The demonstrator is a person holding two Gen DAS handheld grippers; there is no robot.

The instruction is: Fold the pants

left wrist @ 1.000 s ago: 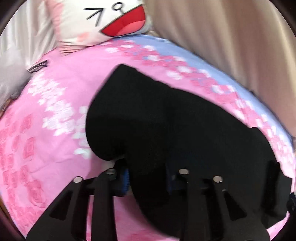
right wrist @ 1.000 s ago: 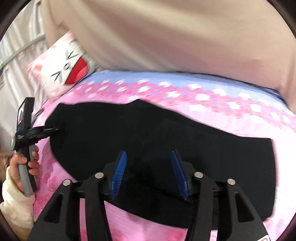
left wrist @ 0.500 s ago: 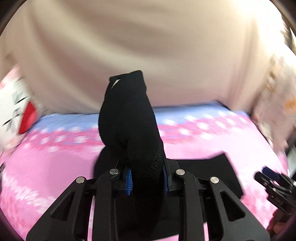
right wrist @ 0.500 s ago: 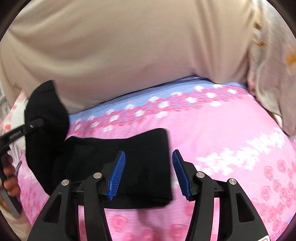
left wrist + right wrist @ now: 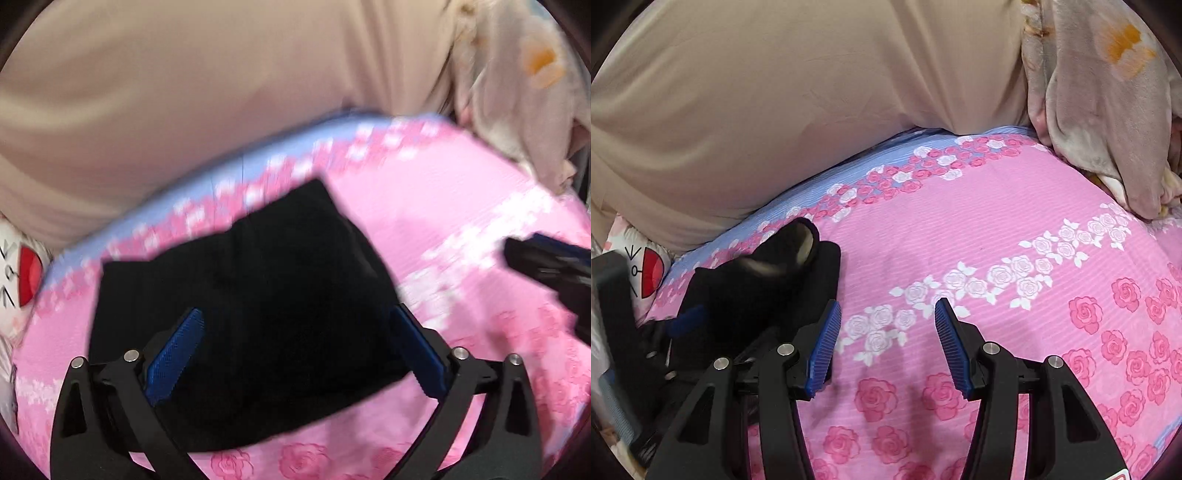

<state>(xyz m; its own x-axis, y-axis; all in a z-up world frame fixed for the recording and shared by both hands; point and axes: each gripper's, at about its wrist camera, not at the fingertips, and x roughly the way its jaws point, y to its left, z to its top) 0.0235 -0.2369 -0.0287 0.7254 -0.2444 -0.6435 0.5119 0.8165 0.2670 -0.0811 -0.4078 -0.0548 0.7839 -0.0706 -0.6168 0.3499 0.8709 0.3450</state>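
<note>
The black pants (image 5: 243, 306) lie folded in a compact bundle on the pink rose-print bedsheet (image 5: 461, 229). My left gripper (image 5: 295, 354) is open, its blue pads wide apart on either side of the bundle, just above it. In the right wrist view the pants (image 5: 764, 284) lie at the left, with the left gripper (image 5: 683, 321) beside them. My right gripper (image 5: 886, 343) is open and empty over bare sheet, to the right of the pants. It shows at the right edge of the left wrist view (image 5: 546, 266).
A beige curtain or cover (image 5: 794, 99) hangs along the far side of the bed. A grey floral blanket (image 5: 1100, 96) is heaped at the far right. A white cat-face pillow (image 5: 18, 277) sits at the far left.
My left gripper carried the gripped pants end over, laid it on the rest and opened. My right gripper stayed open and shifted right, off the pants.
</note>
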